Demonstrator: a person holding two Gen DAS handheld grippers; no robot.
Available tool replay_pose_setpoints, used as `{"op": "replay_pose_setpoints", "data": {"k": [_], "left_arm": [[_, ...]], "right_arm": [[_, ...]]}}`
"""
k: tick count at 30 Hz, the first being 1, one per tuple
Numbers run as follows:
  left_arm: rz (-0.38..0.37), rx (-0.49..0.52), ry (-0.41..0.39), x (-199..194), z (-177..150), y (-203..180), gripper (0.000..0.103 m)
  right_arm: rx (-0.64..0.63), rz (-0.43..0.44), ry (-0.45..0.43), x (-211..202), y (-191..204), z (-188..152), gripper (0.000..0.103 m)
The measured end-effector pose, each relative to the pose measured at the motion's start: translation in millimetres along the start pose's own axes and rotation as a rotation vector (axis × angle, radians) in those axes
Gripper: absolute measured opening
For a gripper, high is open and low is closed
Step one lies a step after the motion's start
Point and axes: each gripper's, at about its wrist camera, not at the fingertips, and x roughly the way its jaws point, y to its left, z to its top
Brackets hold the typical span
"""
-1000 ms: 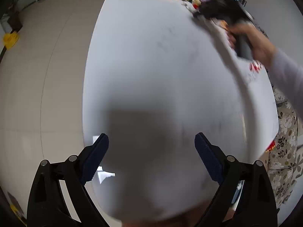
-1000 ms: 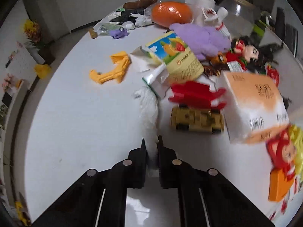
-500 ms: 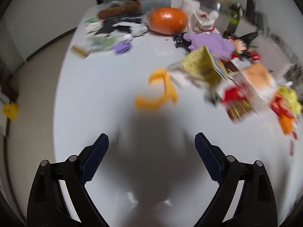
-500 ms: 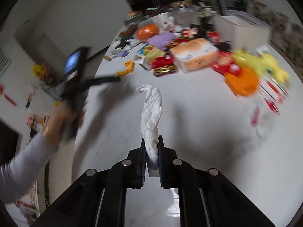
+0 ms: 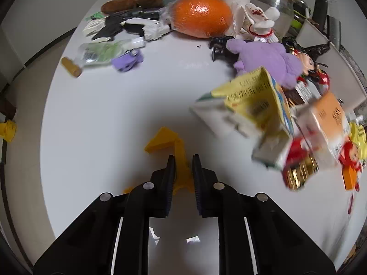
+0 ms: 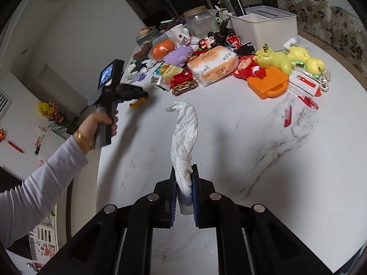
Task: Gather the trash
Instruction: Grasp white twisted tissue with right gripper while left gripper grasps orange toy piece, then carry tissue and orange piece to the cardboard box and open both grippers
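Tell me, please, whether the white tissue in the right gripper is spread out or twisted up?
Twisted up. The white tissue forms a wrung, rope-like strand rising from the right gripper, whose pads pinch its lower end.

The left gripper (image 5: 182, 168), whose jaws stood wide apart over bare white table (image 5: 96, 119) a second ago, has swept across to the cluttered end and its jaws have just closed on the yellow plastic piece (image 5: 177, 158) lying at 12 o'clock from it. The right gripper (image 6: 184, 178) has lifted the twisted white tissue (image 6: 184, 142) off the table, away from the toy pile, which now lies farther off at 12 o'clock.
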Motion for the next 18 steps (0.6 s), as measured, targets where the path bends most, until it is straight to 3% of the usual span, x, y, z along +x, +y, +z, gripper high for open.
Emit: {"op": "replay_pose_setpoints", "data": {"k": [7, 11, 18], "left_arm": [[-0.101, -0.014, -0.076, -78, -87, 0, 0.015], [-0.136, 0.005, -0.091, -136, -171, -23, 0.015], [-0.196, -0.068, -0.013, -212, -336, -104, 0.015]], "right_arm": [[-0.092, 0.058, 0.024, -10, 5, -2, 0.011], [-0.165, 0.109, 0.065, -22, 2, -13, 0.011], [-0.343, 0.205, 0.182, -65, -18, -66, 0.011]]}}
